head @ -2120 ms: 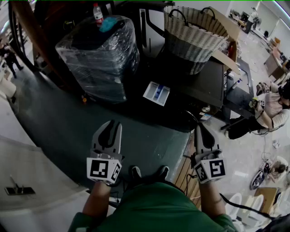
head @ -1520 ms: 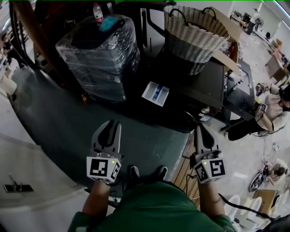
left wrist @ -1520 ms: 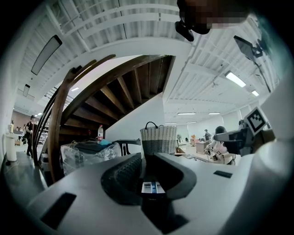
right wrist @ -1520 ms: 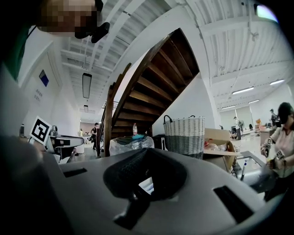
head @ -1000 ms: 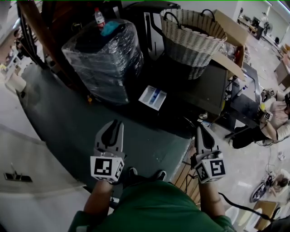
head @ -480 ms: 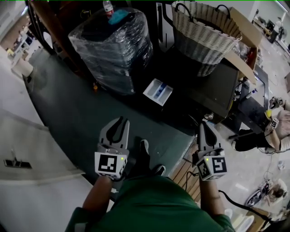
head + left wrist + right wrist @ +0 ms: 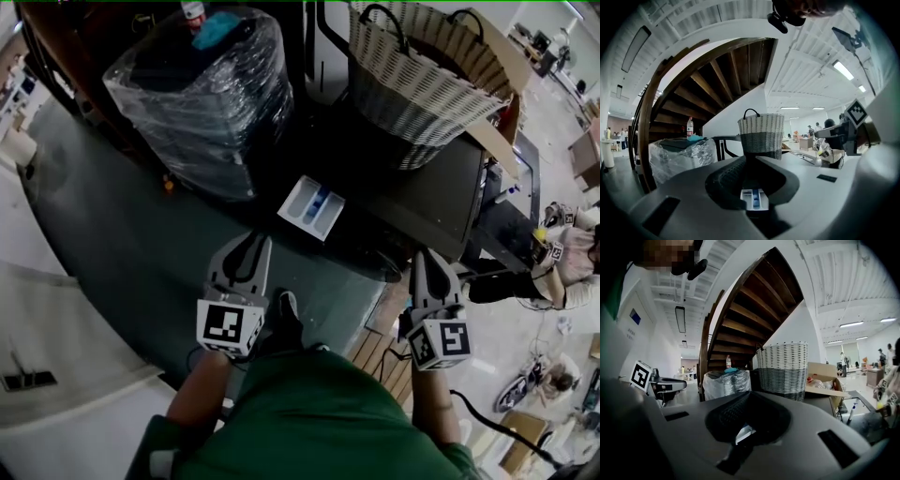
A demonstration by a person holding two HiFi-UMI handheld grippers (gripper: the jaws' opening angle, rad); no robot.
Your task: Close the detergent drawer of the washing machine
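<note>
The detergent drawer (image 7: 312, 206) stood pulled out of the dark washing machine (image 7: 427, 197), a shallow white rectangular tray with a blue insert down its middle. Its free end pointed toward 7 o'clock in the head view. It lay at about 1 o'clock from the left tool (image 7: 246, 251), near it but not touching. In the left gripper view it showed straight ahead through the gap between the jaws.

The left tool's jaws were a little apart and held nothing. The right tool (image 7: 423, 258) sat at 4 o'clock from the drawer, well apart from it. Its jaws were together with only a dark slit between them, and it too held nothing.

Dark green floor (image 7: 122, 244), smooth and matte, lay open between the left tool and the drawer's free end. At 10 o'clock from the drawer stood a bulky bundle (image 7: 202, 89) wrapped in glossy, wrinkled clear film, close to the drawer's left edge but apart from it. A bottle (image 7: 194, 11) stood upright on top of it. At 1 o'clock a round woven basket (image 7: 422, 75) rested on the machine's flat top, pale above and grey below, with dark loop handles. Wooden slats (image 7: 380, 352) showed beneath the right tool.
</note>
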